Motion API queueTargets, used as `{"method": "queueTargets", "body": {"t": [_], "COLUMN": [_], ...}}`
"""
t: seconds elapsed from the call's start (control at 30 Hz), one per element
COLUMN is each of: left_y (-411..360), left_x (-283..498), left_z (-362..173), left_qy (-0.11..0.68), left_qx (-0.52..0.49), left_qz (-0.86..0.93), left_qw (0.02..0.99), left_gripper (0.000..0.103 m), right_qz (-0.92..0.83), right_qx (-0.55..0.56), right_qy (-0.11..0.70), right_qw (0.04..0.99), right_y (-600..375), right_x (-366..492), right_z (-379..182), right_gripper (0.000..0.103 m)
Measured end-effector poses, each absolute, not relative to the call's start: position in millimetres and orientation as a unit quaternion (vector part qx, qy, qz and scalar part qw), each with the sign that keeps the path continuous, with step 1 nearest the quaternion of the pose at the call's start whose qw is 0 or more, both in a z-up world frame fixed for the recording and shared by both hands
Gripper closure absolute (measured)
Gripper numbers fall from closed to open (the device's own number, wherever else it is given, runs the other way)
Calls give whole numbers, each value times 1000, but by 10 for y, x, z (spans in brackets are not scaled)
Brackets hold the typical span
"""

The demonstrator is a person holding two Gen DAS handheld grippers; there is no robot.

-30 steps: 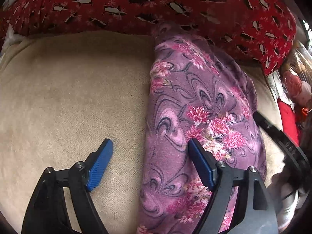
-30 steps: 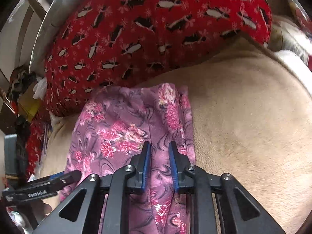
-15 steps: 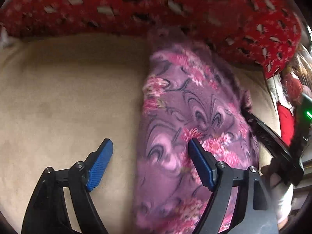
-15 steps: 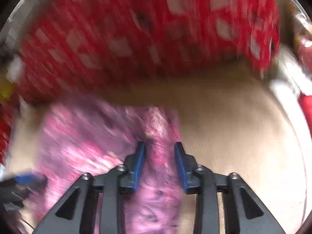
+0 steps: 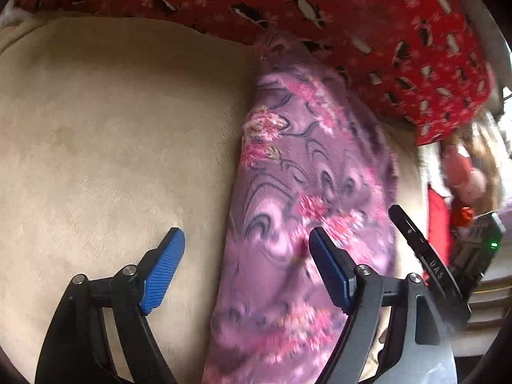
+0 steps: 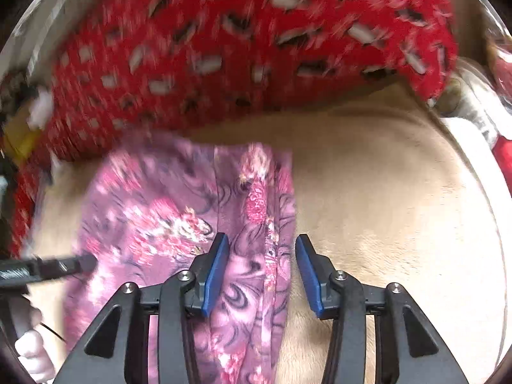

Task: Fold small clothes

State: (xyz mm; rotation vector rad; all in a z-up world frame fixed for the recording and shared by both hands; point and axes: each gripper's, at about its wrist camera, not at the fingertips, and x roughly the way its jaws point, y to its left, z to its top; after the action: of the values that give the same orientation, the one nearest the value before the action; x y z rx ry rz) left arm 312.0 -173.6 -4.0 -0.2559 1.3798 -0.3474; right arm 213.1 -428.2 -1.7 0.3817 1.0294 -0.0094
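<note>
At the bottom of the right wrist view the right gripper now stands with its blue pads parted about the long folded edge of the purple floral garment, where a second ago they were pinched nearly shut on that same ridge; it holds nothing now, and the cloth lies slack between the fingers; I judge this a release, the lengthwise fold laid down and let go. In the left wrist view the left gripper is spread wide as before and grips nothing, one pad over the beige cushion at lower left, the other over the garment at lower centre; the cloth runs as a narrow band from the bottom edge up the middle of the frame. Beyond it, across the top of both views, sits the red patterned blanket, which the garment's far end touches. A crosswise fold to shorten the band seems the likely next step; both grippers would need a fresh hold.
</note>
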Motion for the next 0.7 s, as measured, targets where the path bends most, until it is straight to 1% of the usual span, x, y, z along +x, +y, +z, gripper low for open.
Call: {"method": "queueTargets", "body": {"t": [0.03,0.07,0.1,0.13,0.17,0.23,0.3,0.37,0.43,0.47,0.5,0.53,0.57,0.6,0.63,0.7], "left_y": [-1679,-1590,-1538,-1527,-1528,-1609,-1747,-1863,-1935,-1943,-1973,-2001,-2024,-2027,-2039,-2090], "left_x": [3091,3049,3017,3017,2990,2957,2904,2896,2901,2894,2897,2900,2898,2888,2867,2822], "left_z": [-9,14,-2,-21,-105,-226,-216,-163,-152,-144,-134,-129,-119,-96,-51,34], "left_qy": [629,624,624,627,637,652,644,640,645,645,644,643,640,636,629,616], "left_qx": [-124,-142,-157,-167,-188,-203,-177,-164,-169,-164,-152,-138,-119,-110,-104,-84], "left_qz": [-163,-175,-184,-190,-202,-211,-214,-230,-235,-228,-216,-207,-196,-193,-189,-183], "left_qw": [750,748,743,737,720,699,713,714,707,711,718,724,733,739,747,761], "left_gripper": [23,22,22,22,22,22,18,18,18,24,38,47,58,66,70,78], "right_qz": [-3,0,8,18,31,61,98,105,121,115,111,107,104,108,106,99], "right_qx": [212,244,276,295,310,330,347,343,369,370,360,343,321,303,285,253], "right_qy": [484,475,465,461,460,466,478,454,448,451,454,459,465,462,459,455], "right_qw": [849,845,841,837,832,819,801,816,805,804,807,813,818,826,835,848], "right_y": [-4374,-4470,-4567,-4615,-4645,-4618,-4507,-4444,-4418,-4393,-4352,-4310,-4246,-4192,-4157,-4084], "right_x": [2067,1973,1846,1750,1640,1514,1487,1488,1598,1650,1703,1741,1782,1799,1800,1751], "right_z": [17,43,55,40,-9,-137,-308,-271,-295,-308,-298,-268,-239,-183,-127,-27], "right_gripper": [58,55,51,42,39,38,36,30,30,33,38,54,65,69,75,77]}}
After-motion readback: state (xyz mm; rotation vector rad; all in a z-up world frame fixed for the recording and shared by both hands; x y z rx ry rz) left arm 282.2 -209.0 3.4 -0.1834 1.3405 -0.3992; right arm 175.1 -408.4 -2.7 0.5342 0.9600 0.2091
